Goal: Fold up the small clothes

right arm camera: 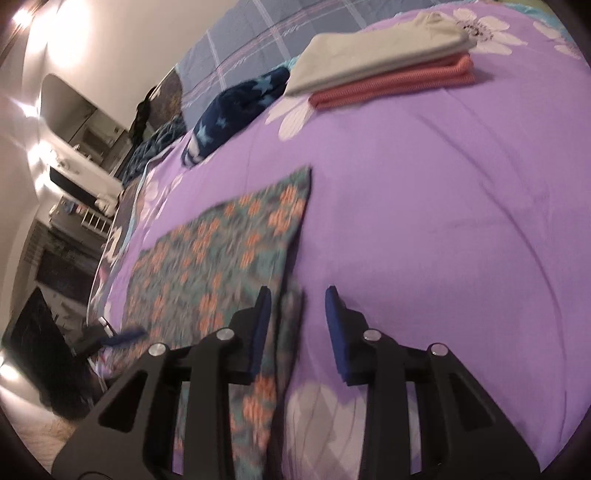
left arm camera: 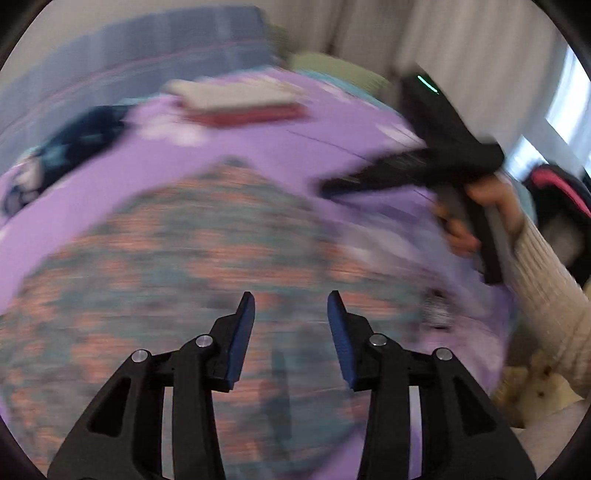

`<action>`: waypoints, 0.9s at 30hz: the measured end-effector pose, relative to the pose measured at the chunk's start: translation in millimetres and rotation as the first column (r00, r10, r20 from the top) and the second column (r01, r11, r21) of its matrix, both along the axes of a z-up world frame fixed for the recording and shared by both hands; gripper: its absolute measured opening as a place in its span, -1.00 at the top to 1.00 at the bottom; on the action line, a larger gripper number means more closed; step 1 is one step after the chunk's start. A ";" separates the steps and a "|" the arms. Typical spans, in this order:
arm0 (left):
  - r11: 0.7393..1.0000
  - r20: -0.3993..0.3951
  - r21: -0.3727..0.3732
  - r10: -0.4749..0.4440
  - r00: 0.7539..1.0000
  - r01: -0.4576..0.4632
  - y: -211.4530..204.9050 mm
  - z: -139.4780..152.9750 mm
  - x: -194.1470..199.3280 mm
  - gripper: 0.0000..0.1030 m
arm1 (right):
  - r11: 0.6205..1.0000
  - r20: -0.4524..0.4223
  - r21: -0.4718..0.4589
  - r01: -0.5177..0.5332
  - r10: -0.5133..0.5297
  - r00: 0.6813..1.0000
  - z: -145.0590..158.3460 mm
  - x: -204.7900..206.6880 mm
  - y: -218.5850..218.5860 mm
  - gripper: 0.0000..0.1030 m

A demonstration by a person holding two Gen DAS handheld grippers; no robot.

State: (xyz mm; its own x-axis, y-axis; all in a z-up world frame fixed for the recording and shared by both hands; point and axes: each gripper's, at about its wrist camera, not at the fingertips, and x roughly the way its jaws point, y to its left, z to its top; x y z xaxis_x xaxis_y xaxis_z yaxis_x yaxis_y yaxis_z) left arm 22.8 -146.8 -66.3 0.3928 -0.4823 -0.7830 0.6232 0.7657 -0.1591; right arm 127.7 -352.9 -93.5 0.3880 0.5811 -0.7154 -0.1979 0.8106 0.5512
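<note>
Teal orange-flowered folded cloth [right arm camera: 221, 251] flat on purple floral bedspread [right arm camera: 424, 206]; left gripper [left arm camera: 291, 314] and right gripper [right arm camera: 297, 314] fingers released, empty.

Purple floral bedspread [right arm camera: 424, 206], plaid blanket [right arm camera: 251, 40] behind, pink-black bag [left arm camera: 557, 192] at right, curtain [left arm camera: 424, 33]

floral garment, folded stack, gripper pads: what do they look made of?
Floral garment: thin soft fabric, matte, lying flat with a crisp folded edge; probably printed cotton knit.
Cream folded piece: smooth matte cloth.
Red folded piece: fine stripes or ribs, likely knit.
Right gripper pads: blue, matte, probably rubber or textured plastic on black plastic arms.
</note>
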 end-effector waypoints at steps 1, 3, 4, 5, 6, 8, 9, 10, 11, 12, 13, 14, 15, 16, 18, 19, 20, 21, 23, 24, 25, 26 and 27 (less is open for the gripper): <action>0.999 0.002 0.039 -0.027 1.000 0.027 -22.7 -3.6 -8.7 0.20 | 1.000 -0.003 0.000 -0.018 0.018 1.000 0.5 -3.7 -2.7 0.38; 0.994 0.014 0.096 -0.061 0.998 0.059 -51.8 -7.8 -22.7 0.20 | 1.000 0.000 -0.012 -0.025 0.025 1.000 2.6 -9.8 -9.9 0.38; 0.991 0.015 0.112 -0.074 0.997 0.072 -60.1 -8.5 -26.6 0.20 | 1.000 0.000 -0.012 -0.028 0.028 1.000 3.4 -12.4 -12.6 0.38; 0.987 0.013 0.134 -0.097 0.995 0.094 -72.2 -9.2 -33.6 0.17 | 0.999 0.003 -0.002 -0.035 0.035 0.999 4.5 -15.4 -17.4 0.38; 0.983 0.015 0.150 -0.114 0.993 0.110 -81.0 -10.2 -39.5 0.17 | 0.999 0.006 0.005 -0.040 0.040 0.999 5.3 -17.8 -20.7 0.37; 0.974 0.022 0.188 -0.133 0.991 0.126 -96.5 -14.3 -48.6 0.17 | 0.999 0.014 0.014 -0.048 0.047 0.999 5.9 -20.9 -28.3 0.33; 0.970 0.023 0.205 -0.134 0.991 0.126 -101.4 -16.7 -51.0 0.17 | 0.999 0.015 0.020 -0.049 0.049 0.999 6.0 -22.2 -31.5 0.32; 0.968 0.026 0.222 -0.129 0.991 0.120 -104.8 -18.7 -54.5 0.17 | 0.998 0.014 0.026 -0.051 0.051 0.999 6.0 -23.6 -34.2 0.32; 0.965 0.033 0.240 -0.112 0.993 0.101 -108.5 -23.2 -54.4 0.17 | 0.998 0.011 0.037 -0.055 0.054 0.998 5.2 -23.0 -36.1 0.32; 0.964 0.038 0.252 -0.094 0.995 0.082 -109.2 -27.0 -53.1 0.18 | 0.997 0.009 0.050 -0.059 0.058 0.998 4.7 -22.3 -36.8 0.32; 0.963 0.041 0.263 -0.072 0.997 0.059 -110.7 -29.7 -50.3 0.39 | 0.996 0.006 0.062 -0.063 0.063 0.998 4.2 -20.2 -36.7 0.32; 0.966 0.026 0.258 -0.032 0.999 0.025 -106.6 -33.1 -45.3 0.73 | 0.995 0.004 0.074 -0.071 0.071 0.997 3.6 -18.8 -36.0 0.32; 0.971 0.005 0.241 -0.005 1.000 0.003 -103.8 -32.5 -39.7 0.80 | 0.994 0.005 0.079 -0.078 0.078 0.997 3.5 -18.4 -34.6 0.31; 0.975 -0.013 0.221 0.014 1.000 -0.011 -100.4 -30.0 -34.2 0.83 | 0.993 0.006 0.082 -0.087 0.087 0.996 3.7 -18.3 -33.5 0.31; 0.983 -0.029 0.175 0.056 0.998 -0.050 -87.3 -24.0 -33.0 0.85 | 0.989 0.008 0.093 -0.116 0.116 0.993 3.3 -18.4 -29.6 0.31; 0.984 -0.032 0.159 0.083 0.996 -0.077 -79.9 -20.5 -32.9 0.85 | 0.987 0.008 0.097 -0.130 0.130 0.991 2.8 -18.2 -26.7 0.31; 0.986 -0.042 0.140 0.093 0.995 -0.086 -74.3 -18.6 -33.0 0.86 | 0.984 0.008 0.100 -0.146 0.146 0.989 1.9 -18.3 -23.4 0.30; 0.987 -0.051 0.132 0.098 0.994 -0.091 -71.4 -18.1 -32.6 0.86 | 0.982 0.007 0.105 -0.159 0.159 0.987 1.1 -17.6 -20.2 0.29; 0.987 -0.071 0.119 0.116 0.991 -0.107 -66.0 -19.7 -31.1 0.86 | 0.977 -0.007 0.117 -0.177 0.179 0.984 -3.8 -13.3 -13.5 0.25; 0.988 -0.082 0.111 0.119 0.989 -0.110 -65.3 -21.1 -30.8 0.86 | 0.977 -0.018 0.120 -0.178 0.182 0.983 -7.1 -10.0 -10.3 0.23; 0.989 -0.093 0.102 0.119 0.989 -0.109 -63.2 -21.5 -32.1 0.86 | 0.977 -0.026 0.120 -0.177 0.182 0.983 -9.7 -7.3 -8.3 0.21; 0.990 -0.100 0.093 0.115 0.988 -0.106 -63.9 -21.9 -34.4 0.86 | 0.977 -0.036 0.125 -0.174 0.180 0.983 -13.4 -2.7 -5.2 0.15; 0.992 -0.103 0.081 0.104 0.989 -0.096 -64.2 -21.4 -36.1 0.86 | 0.976 -0.042 0.134 -0.169 0.176 0.983 -15.4 1.0 -3.3 0.09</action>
State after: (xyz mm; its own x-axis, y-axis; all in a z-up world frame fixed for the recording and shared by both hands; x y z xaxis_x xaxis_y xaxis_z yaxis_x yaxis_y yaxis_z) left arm -13.3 -211.0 -87.7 0.3481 -0.3822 -0.8560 0.5252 0.8359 -0.1596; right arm 128.7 -356.2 -108.9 0.2369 0.7250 -0.6467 -0.2962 0.6878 0.6627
